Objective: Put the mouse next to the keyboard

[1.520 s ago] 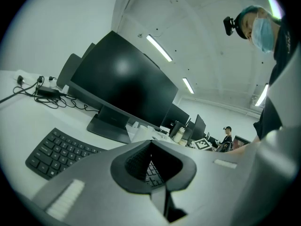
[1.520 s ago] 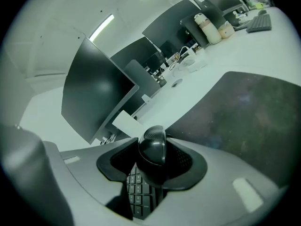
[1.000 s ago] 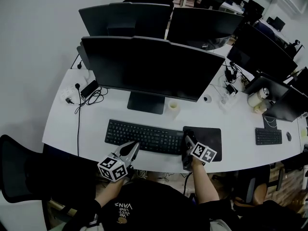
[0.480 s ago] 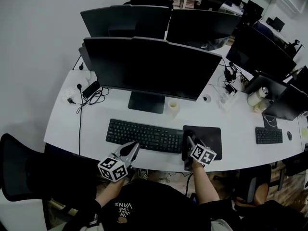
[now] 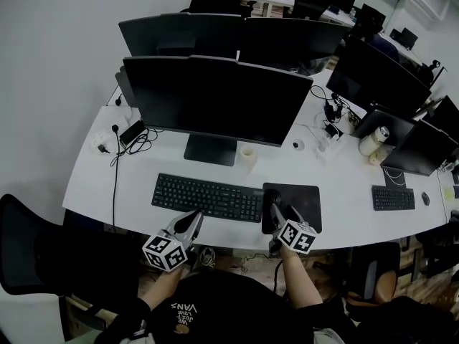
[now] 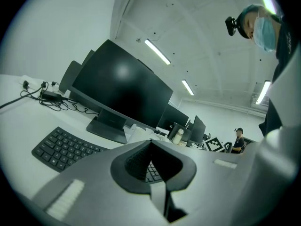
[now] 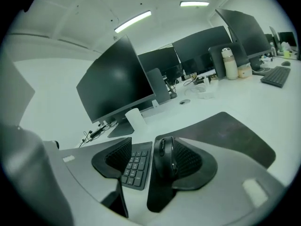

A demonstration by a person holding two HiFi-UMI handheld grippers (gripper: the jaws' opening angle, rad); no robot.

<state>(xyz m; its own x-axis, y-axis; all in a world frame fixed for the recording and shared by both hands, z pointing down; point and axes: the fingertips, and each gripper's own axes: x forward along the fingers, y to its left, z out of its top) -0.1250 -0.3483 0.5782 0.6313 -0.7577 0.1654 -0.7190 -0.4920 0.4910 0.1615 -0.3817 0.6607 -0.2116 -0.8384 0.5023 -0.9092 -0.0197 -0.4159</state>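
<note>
A black mouse [image 5: 273, 205] lies on the left edge of the dark mouse mat [image 5: 301, 196], just right of the black keyboard [image 5: 208, 197]. My right gripper [image 5: 277, 215] reaches over the desk's front edge with the mouse between its jaws. In the right gripper view the mouse [image 7: 165, 157] rests against the right pad, while the left pad [image 7: 117, 160] stands apart over the keyboard's number keys [image 7: 135, 166]. The right gripper [image 7: 157, 147] is open. My left gripper [image 5: 193, 223] hovers at the desk edge in front of the keyboard. Its tips [image 6: 150, 142] meet, with nothing held.
A large monitor [image 5: 215, 102] on a stand rises behind the keyboard, with a pale cup [image 5: 247, 153] beside it. Cables and an adapter [image 5: 133, 133] lie at the far left. A second keyboard [image 5: 392, 198], a bottle [image 5: 373, 142] and more monitors fill the right. An office chair [image 5: 29, 249] stands at my left.
My right gripper has drawn back a little toward the desk's front edge, with the mouse staying on the mat's left edge. The left gripper has kept its place.
</note>
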